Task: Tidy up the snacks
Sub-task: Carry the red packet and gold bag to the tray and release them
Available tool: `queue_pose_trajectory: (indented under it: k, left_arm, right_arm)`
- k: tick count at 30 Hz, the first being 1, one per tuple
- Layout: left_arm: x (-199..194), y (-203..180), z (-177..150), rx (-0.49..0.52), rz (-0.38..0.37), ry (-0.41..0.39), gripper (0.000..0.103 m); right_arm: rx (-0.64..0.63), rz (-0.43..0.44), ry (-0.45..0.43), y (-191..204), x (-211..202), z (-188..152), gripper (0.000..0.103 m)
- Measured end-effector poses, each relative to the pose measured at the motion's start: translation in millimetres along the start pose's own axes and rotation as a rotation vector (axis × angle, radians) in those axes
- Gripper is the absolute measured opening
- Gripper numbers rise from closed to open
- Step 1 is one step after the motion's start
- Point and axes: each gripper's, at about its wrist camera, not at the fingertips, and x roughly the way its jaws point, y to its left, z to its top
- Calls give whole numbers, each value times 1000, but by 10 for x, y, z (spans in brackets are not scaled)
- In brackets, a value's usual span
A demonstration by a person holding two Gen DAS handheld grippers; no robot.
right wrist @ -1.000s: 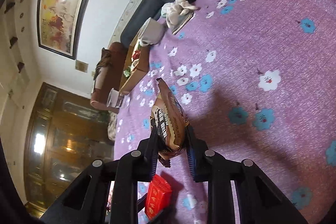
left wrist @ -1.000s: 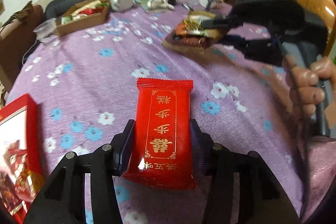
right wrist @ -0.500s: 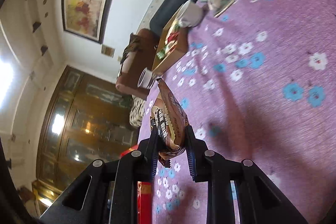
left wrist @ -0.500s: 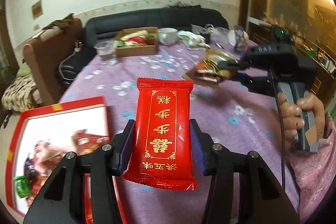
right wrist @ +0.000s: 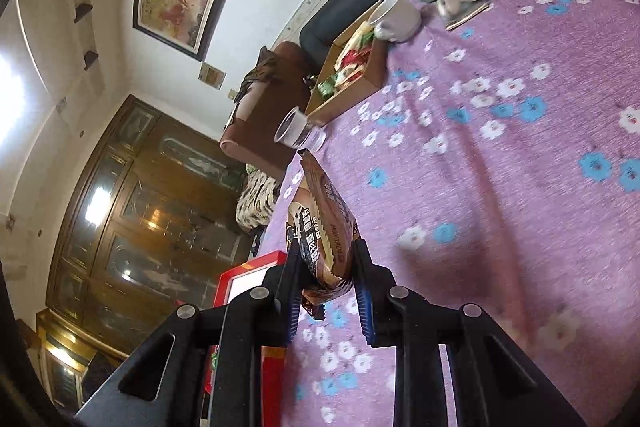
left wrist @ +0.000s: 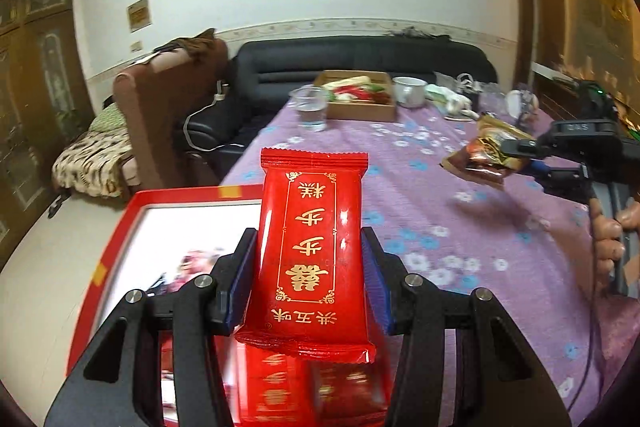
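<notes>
My left gripper [left wrist: 306,279] is shut on a red snack packet [left wrist: 312,247] with gold characters, held over a red box [left wrist: 120,223] with a white inside at the table's left edge. More red packets [left wrist: 312,387] lie in the box below. My right gripper [right wrist: 324,279] is shut on a brown snack packet [right wrist: 322,227] and holds it above the purple flowered tablecloth [right wrist: 500,187]. The right gripper [left wrist: 520,155] and its brown packet [left wrist: 484,155] also show in the left wrist view. The red box's corner [right wrist: 248,271] shows in the right wrist view.
A cardboard box of snacks [left wrist: 360,99] stands at the table's far end, with a clear cup [left wrist: 312,107] and a white mug [left wrist: 408,91] beside it. A dark sofa [left wrist: 360,59] and a brown armchair [left wrist: 168,107] stand beyond the table.
My left gripper has tilted up and moved left with the red packet, now over the red box. My right gripper has carried the brown packet toward the red box.
</notes>
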Motion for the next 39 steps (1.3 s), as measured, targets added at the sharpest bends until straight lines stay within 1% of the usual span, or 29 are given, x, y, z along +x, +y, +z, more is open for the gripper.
queue_pose_trajectory:
  k: [4,10,14,18,22,26,27,29,30,31,32,33,35,37,39]
  left_arm:
    - [36,198,-54,-33,32,8,48]
    - [97,421,-154,-58,80,21,48]
    - [116,558,-201,-77,99,25,48]
    - [150,660,-230,-93,115,30,48]
    - [198,756,-243,-106,130,37,48]
    - [244,816,-259,-117,154,44,49]
    - [265,828,-263,-123,170,51,49]
    - [282,844,-269,-133,191,58,49]
    - [279,847,-269,-140,205,55,52]
    - [274,846,-260,-141,225,56,55]
    - [260,842,-254,-139,240,53,65]
    - [221,823,-240,-134,263,40,74]
    - [136,815,-237,-129,299,13,85]
    - [32,790,-230,-127,321,-15,86]
    - [-41,768,-225,-133,347,-15,86]
  right_arm:
    - [-18,45,54,264,252,-152,23]
    - [-58,102,156,692,750,-418,23]
    - [-91,126,214,951,1048,-623,23]
    - [-115,141,259,1108,1267,-789,23]
    - [-135,151,282,1189,1431,-941,23]
    - [-182,140,291,1245,1526,-1056,24]
    - [-205,126,288,1273,1547,-1090,26]
    - [-278,61,259,1348,1547,-1161,28]
    - [-323,22,236,1396,1528,-1195,35]
    - [-349,2,221,1432,1502,-1213,41]
    - [-368,-8,206,1459,1464,-1229,53]
    - [-392,-17,176,1494,1393,-1245,59]
    - [-422,-36,139,1541,1284,-1275,63]
    - [-459,-71,97,1577,1142,-1331,64]
    - [-481,-96,63,1607,1002,-1422,69]
